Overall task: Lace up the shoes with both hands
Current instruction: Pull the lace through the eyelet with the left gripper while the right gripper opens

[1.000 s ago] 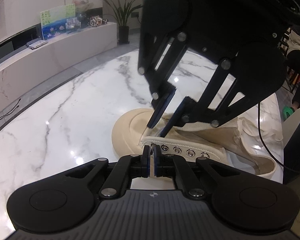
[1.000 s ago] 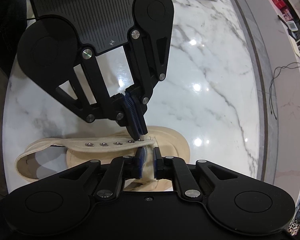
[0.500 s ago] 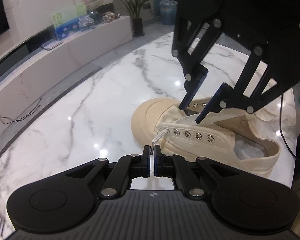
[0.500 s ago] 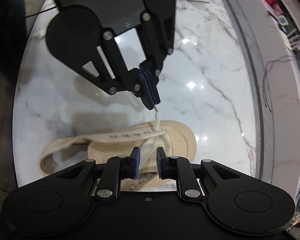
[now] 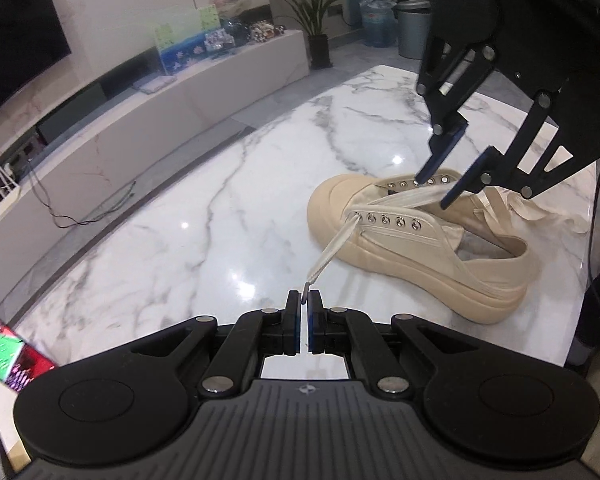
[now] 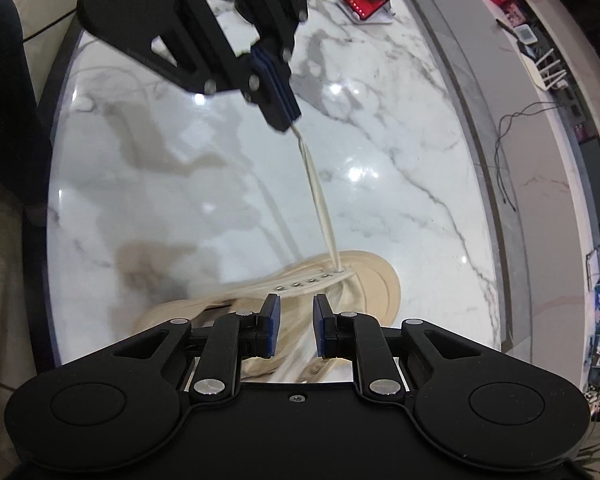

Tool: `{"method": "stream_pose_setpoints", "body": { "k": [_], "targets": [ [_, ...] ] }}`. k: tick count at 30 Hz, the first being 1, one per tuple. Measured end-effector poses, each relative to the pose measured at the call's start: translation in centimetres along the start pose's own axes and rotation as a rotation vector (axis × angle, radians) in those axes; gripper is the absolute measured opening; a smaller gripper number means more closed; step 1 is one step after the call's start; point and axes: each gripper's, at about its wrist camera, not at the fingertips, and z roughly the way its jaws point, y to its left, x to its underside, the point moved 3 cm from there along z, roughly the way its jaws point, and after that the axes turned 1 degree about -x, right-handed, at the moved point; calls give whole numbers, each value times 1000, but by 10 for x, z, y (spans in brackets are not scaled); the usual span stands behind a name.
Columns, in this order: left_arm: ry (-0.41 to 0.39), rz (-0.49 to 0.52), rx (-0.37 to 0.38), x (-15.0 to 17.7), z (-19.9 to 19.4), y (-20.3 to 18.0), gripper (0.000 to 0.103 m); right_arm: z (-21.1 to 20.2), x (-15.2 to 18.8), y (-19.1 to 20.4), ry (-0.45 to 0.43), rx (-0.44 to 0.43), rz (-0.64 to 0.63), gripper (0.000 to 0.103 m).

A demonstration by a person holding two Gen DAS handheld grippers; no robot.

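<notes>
Shoelace (image 5: 332, 250) tip pinched tight in the left hand-held gripper (image 5: 304, 305), drawn taut out of the front eyelet of the cream sneaker (image 5: 412, 248) on the marble tabletop (image 5: 180, 216). Right hand-held gripper (image 6: 294, 312) hangs above the tongue, jaws apart, empty. Mid-threading; next, aim the tip at the opposite eyelet.

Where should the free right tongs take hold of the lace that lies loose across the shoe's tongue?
Probably the flat middle of the loose lace where it crosses the shoe between the eyelet rows. Come from above, pads across its width: it lies flat and the open right tongs hang right over it. The other end is pinched in the left tongs.
</notes>
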Motion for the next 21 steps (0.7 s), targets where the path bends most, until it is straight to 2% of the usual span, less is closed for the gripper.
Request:
{"method": "stream_pose_setpoints", "body": {
  "k": [6, 21],
  "targets": [
    [15, -12, -51, 12, -21, 0, 2, -4, 2, 17, 12, 26, 28, 15],
    [31, -52, -120, 43, -57, 9, 2, -7, 27, 39, 54, 87, 130, 15]
  ]
}}
